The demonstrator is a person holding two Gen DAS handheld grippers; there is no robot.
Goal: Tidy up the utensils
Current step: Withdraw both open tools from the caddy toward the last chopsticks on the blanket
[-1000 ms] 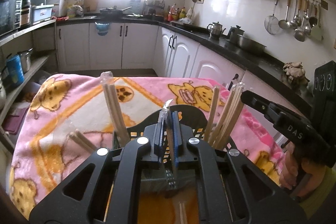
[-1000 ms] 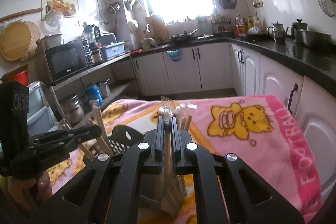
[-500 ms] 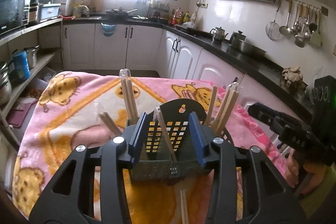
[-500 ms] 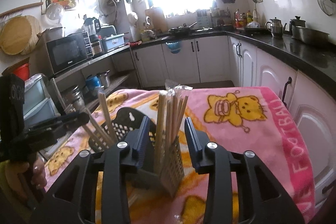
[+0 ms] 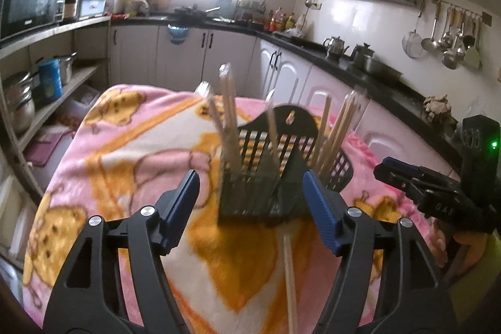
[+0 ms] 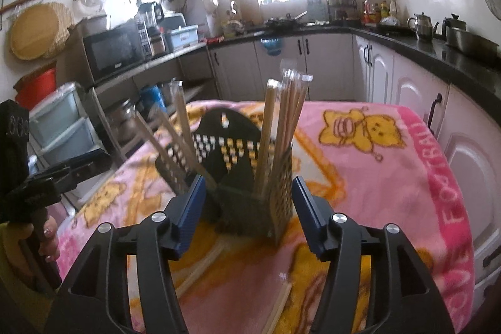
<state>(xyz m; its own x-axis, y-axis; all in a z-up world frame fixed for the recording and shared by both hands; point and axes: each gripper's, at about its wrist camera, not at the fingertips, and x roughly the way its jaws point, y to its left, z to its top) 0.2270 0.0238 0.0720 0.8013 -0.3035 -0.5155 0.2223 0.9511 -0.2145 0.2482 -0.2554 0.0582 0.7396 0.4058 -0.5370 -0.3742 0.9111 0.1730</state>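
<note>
A black slotted utensil holder (image 5: 266,187) stands on the pink bear blanket (image 5: 125,146). Wrapped wooden chopsticks (image 5: 230,115) stand upright in its compartments, with a bigger bunch (image 6: 281,121) at its right end. My left gripper (image 5: 251,177) is a little short of the holder; its jaws are opening and nothing is between the pads. My right gripper (image 6: 249,180) is also back from the holder (image 6: 238,187), its jaws opening and empty. Each gripper shows at the edge of the other's view: the right gripper (image 5: 386,172) and the left gripper (image 6: 94,157). One loose chopstick (image 5: 289,277) lies on the blanket in front of the holder.
More loose chopsticks (image 6: 203,268) lie on the blanket (image 6: 375,177) near me. White cabinets and a dark counter (image 5: 360,64) run along the right, and open shelves with pots (image 5: 47,83) stand on the left. A hand (image 6: 47,243) grips the left tool's handle.
Both grippers were shut on wrapped chopsticks over the holder. Both have let go and drawn back with jaws spreading; the chopsticks now stand in the holder.
</note>
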